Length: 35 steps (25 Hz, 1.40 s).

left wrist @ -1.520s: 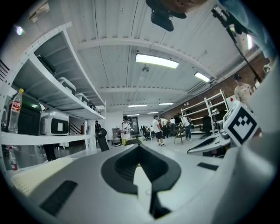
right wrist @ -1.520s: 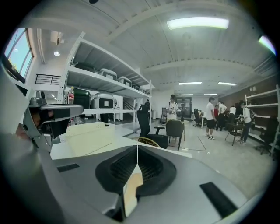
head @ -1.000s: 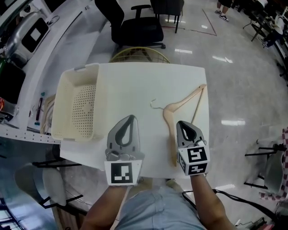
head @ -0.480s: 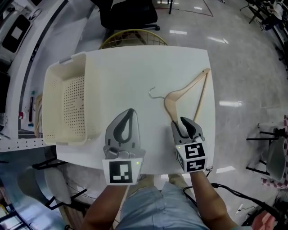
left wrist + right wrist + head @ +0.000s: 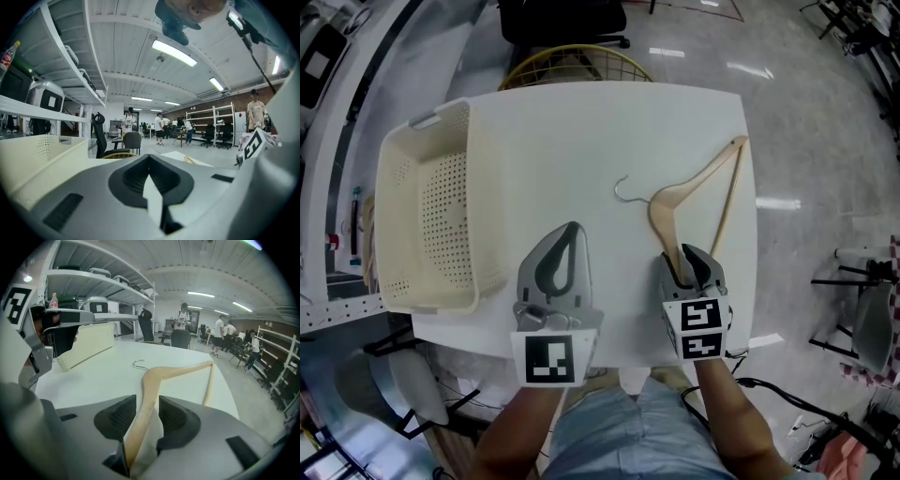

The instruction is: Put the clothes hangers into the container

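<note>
A wooden clothes hanger (image 5: pixel 689 192) with a metal hook lies flat on the white table (image 5: pixel 581 131), right of the middle. My right gripper (image 5: pixel 686 251) is at its near arm; the jaws are opening, with that arm (image 5: pixel 173 372) lying between them and a gap showing beside it. My left gripper (image 5: pixel 572 228) rests on the table at the near middle, shut with nothing in it, its tips meeting (image 5: pixel 149 157). A cream perforated basket (image 5: pixel 487 206) stands along the table's left edge, and I see nothing in it.
A yellow wire basket (image 5: pixel 577 66) and a black office chair (image 5: pixel 562 14) stand on the floor past the table's far edge. Shelving with boxes runs along the left (image 5: pixel 93 280). The hanger's far end reaches the table's right edge. People stand far off in the room.
My right gripper went from shut beside the hanger's near end to open with that arm between its jaws. The left gripper kept its place. The head view tilted further down.
</note>
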{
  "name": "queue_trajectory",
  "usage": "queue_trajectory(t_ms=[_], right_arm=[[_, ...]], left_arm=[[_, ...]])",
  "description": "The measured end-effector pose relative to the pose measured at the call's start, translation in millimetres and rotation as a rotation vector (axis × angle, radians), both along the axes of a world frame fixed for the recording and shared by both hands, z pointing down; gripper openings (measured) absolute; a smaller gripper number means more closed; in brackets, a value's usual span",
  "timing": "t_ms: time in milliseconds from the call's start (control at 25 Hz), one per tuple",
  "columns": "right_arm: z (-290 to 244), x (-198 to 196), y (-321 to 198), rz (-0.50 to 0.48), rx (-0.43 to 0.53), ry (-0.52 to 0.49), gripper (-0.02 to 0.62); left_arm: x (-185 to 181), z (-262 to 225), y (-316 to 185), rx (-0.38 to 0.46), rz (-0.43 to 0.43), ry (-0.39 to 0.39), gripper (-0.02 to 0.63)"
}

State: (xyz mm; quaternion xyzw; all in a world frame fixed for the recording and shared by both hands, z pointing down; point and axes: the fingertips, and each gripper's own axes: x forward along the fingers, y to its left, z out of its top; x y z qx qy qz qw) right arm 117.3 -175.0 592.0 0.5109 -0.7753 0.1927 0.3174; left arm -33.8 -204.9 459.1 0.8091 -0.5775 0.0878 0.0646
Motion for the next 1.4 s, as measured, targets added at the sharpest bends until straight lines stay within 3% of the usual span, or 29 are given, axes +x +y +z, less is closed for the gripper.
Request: queue_trajectory(t_ms=[200, 400, 640, 1080, 1400], right_arm=[[11, 1, -1, 0.009, -0.07, 0.074, 0.149], [14, -2, -2, -0.001, -0.131, 0.038, 0.128], [12, 3, -2, 0.044, -0.126, 0.005, 0.11], [-41, 4, -13, 0.067, -0.029, -0.142, 0.089], [-119, 5, -30, 0.001, 0.107, -0.212, 0.089]], left_arm=[[-2, 7, -4, -0.01, 0.008, 0.008, 0.011], [-6, 13, -7, -0.025, 0.011, 0.016, 0.012], [-4, 9, -5, -0.016, 0.019, -0.002, 0.012], [3, -27, 13, 0.054, -0.004, -0.034, 0.012], [21, -81, 24, 0.177, -0.044, -0.044, 0.012]])
